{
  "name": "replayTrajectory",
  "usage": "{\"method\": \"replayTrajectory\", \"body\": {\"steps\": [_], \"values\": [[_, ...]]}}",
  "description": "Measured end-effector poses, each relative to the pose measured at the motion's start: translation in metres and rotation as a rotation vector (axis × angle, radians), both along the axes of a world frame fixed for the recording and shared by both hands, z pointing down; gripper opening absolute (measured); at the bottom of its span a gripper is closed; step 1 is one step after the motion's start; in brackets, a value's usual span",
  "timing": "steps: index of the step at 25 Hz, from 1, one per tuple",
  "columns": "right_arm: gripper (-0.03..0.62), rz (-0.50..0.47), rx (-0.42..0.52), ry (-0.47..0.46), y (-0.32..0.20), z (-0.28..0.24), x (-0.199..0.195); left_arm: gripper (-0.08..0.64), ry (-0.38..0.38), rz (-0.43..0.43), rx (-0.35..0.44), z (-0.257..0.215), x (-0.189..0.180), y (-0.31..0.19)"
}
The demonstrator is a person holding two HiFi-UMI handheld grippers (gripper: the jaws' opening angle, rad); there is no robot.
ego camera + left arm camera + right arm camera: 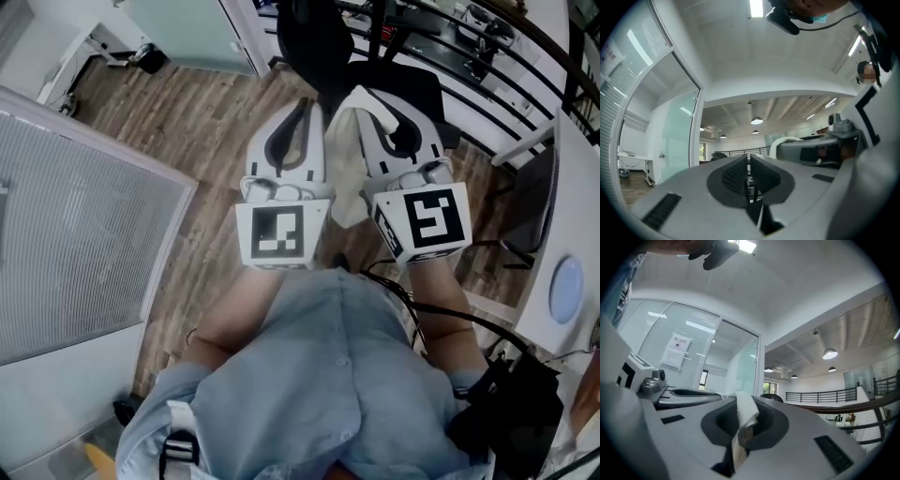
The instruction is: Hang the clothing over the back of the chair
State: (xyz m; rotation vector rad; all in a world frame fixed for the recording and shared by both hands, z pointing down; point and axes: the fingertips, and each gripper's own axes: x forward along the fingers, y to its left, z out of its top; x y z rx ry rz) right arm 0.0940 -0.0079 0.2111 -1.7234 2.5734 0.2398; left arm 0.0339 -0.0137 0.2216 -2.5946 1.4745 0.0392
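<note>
A pale, cream-coloured piece of clothing hangs between my two grippers, which I hold side by side at chest height. My right gripper is shut on it: in the right gripper view a fold of the cloth sticks up out of the closed jaws. My left gripper is shut too. In the left gripper view its jaws meet with no clear cloth between them. A black office chair stands just beyond the grippers, its seat partly hidden behind the right one.
A glass partition with blinds runs along the left. A white desk with a round disc stands at the right edge. A black railing crosses behind the chair. Wood floor lies open to the chair's left.
</note>
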Motion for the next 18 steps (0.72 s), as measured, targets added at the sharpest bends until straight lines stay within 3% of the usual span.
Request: {"method": "replayTrajectory", "body": {"steps": [18], "values": [[0.021, -0.016, -0.029, 0.005, -0.108, 0.014, -0.010, 0.025, 0.038, 0.004, -0.010, 0.018, -0.008, -0.107]]}}
